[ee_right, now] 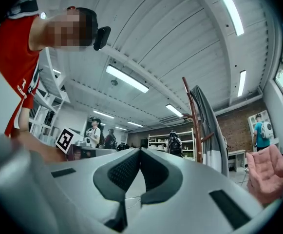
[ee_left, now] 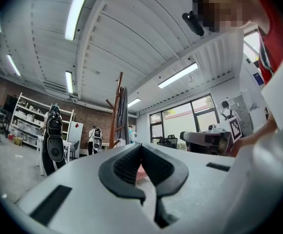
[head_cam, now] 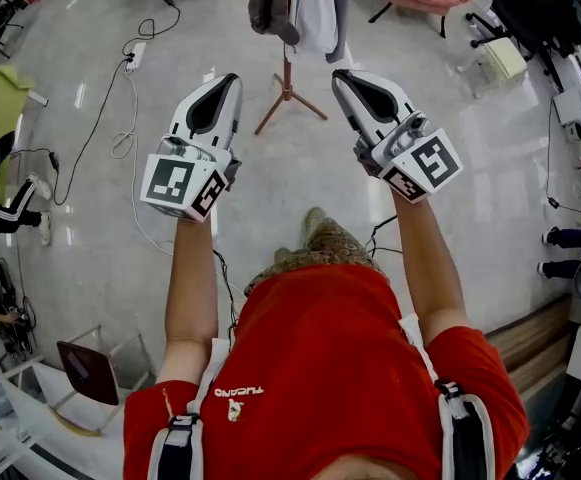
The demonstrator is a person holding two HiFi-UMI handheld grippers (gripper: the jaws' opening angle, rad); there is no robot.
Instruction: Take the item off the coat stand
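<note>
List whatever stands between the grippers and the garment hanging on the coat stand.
Nothing visible does. Only bare floor lies between the left gripper, the right gripper and the coat stand, where the grey-and-white garment hangs. The floor cables lie off to the left, outside that path.

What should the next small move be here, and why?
Probably carry the right gripper forward toward the coat stand and open its jaws. Both it and the left gripper are shut with nothing between their jaws, and both are well short of the hanging garment on the stand.
</note>
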